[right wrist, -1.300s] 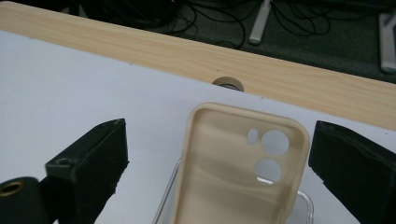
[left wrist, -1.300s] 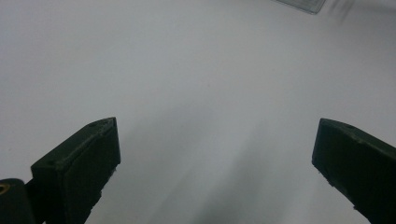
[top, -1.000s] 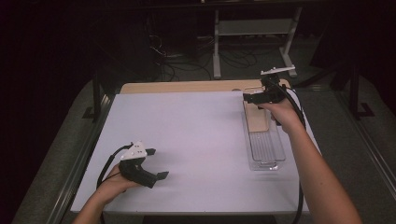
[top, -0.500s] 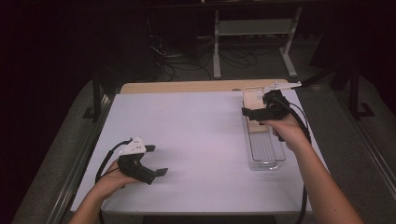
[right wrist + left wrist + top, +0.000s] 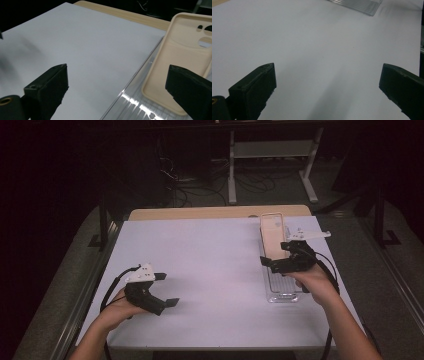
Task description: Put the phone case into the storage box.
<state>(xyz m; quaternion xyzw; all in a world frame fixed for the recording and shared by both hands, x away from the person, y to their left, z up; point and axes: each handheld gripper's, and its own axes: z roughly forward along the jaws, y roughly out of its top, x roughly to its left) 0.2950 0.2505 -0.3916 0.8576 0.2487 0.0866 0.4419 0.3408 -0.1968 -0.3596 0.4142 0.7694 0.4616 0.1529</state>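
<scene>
— Dark room clutter is seen behind a white-covered bench (image 5: 210, 270). Where is the beige soft phone case (image 5: 185, 57) placed?

— It is laid in the far end of a clear ribbed plastic tray (image 5: 279, 275) at the bench's right side, long axis running away from the person. It is found just ahead and right of the right gripper (image 5: 272, 262), whose jaws are spread wide, nothing held.

— And the left gripper (image 5: 167, 290)?

— Released too, well apart from the tray. The case's far edge is cut off in the right gripper view.
</scene>
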